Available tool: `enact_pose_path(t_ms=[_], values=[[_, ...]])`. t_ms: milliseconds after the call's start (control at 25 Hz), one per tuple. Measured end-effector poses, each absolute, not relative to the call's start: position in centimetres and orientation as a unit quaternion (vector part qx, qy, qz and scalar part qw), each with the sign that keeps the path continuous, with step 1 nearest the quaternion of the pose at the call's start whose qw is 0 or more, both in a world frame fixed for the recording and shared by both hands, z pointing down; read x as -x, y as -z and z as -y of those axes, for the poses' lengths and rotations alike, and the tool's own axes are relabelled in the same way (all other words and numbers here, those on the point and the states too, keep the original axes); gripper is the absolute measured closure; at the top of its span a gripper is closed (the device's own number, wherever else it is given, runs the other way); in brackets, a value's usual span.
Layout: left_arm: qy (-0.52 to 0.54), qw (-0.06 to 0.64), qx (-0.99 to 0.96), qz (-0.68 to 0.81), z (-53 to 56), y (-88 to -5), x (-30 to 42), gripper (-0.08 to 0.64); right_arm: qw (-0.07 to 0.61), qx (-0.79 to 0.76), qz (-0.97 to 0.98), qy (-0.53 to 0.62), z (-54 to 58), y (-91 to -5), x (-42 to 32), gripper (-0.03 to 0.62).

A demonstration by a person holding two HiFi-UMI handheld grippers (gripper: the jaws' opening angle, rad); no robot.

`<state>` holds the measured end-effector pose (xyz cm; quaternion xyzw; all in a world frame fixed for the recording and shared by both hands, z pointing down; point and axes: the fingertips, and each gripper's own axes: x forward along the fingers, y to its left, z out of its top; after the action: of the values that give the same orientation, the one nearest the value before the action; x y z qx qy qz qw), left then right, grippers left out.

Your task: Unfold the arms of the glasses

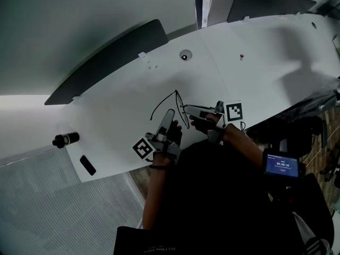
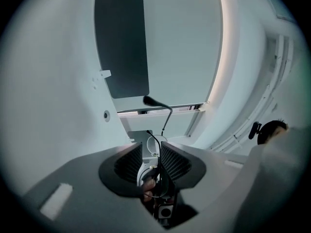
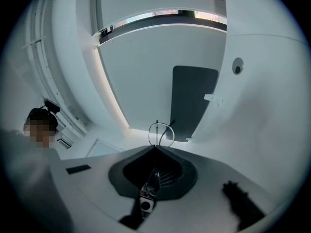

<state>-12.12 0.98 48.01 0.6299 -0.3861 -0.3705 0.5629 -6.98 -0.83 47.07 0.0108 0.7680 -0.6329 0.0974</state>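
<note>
Nearest cam: person's dark top [image 1: 223,195], both arms reaching fwd from it. Small device w/ blue-lit screen [image 1: 283,164] just beside the right arm.

Next out, the 2 tools, tips converging over near part of white table [image 1: 255,47].
- left gripper [image 1: 170,120] [image 2: 151,152]: jaws apart. Thin black wire of the glasses [image 1: 177,101] [image 2: 154,147] runs thru the gap, closer to the right-hand pad; pads not pressing on it.
- right gripper [image 1: 187,109] [image 3: 155,149]: jaws together, pinched on the glasses rim. One wire loop + a thin arm [image 3: 160,131] stick out just past the tips.

Glasses: betw. the 2 tool tips, in front of the person, carried by right gripper only. One arm sweeps out in a curve toward the left side of head view. Cannot tell if any part touches the table.

Further out on table:
- flat black slab [image 1: 87,164] nr left corner
- black cylinder [image 1: 65,139] at left edge, well apart from glasses
- small round dome [image 1: 185,56] mid-table

Beyond far edge: 2 dark panels [image 1: 111,62], [image 1: 268,6].
</note>
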Motion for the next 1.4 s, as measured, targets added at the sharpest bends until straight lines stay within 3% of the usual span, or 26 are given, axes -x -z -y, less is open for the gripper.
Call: enact_pose_path(t_ms=[440,960,1400], values=[[0.352,0.577,-0.644,0.360,-0.6,-47.9,10.7,0.436,0.085,-0.009,-0.768,0.635,0.6,-47.7,7.2,0.583],[0.435,0.513,-0.581,0.458,0.2,-47.6,20.0,0.463,0.074,-0.027,-0.761,0.644,-0.1,-47.7,7.6,0.584],[0.307,0.606,-0.660,0.320,-1.4,-48.3,9.7,0.443,0.071,-0.011,-0.741,0.667,0.1,-48.5,7.5,0.584]])
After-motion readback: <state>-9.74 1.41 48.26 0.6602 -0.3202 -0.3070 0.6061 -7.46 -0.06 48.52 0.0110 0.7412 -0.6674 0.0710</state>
